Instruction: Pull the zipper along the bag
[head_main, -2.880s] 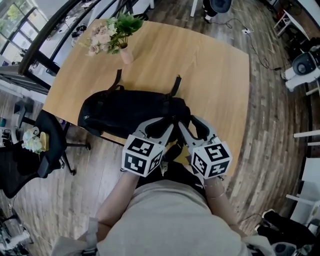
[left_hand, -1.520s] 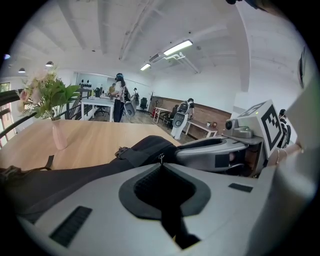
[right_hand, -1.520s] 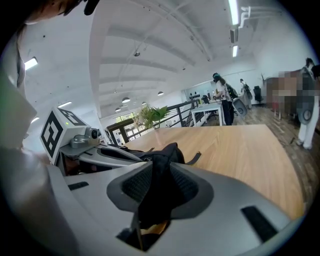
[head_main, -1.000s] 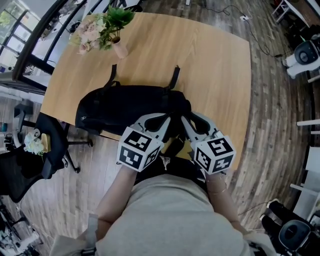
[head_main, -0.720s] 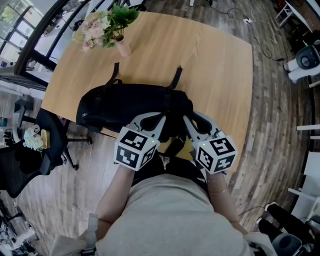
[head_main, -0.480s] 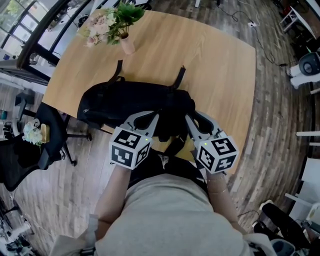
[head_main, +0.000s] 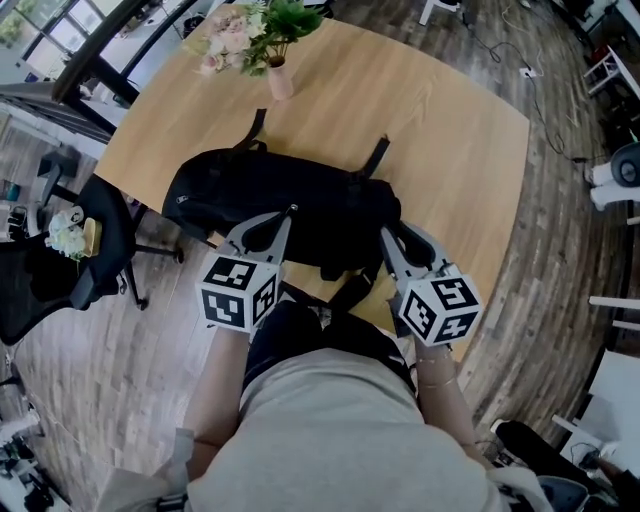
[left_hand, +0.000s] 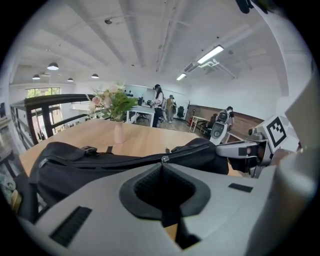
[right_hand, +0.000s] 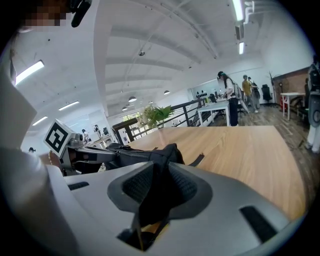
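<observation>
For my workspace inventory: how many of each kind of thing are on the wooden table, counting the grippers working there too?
Black bag: 1
Vase of flowers: 1
Grippers: 2, the left gripper shut on the zipper pull, the right gripper clamping the bag's end
Total: 4

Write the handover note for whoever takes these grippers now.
Left gripper: fingers shut on the zipper pull, about midway along the top of the bag.
Right gripper: clamped on the bag at its right end, bracing it.
Bag lies across the table, near its front edge.
Done: both grips set; how much is zipped cannot be told.
To do: probably draw the pull toward the bag's left end.
</observation>
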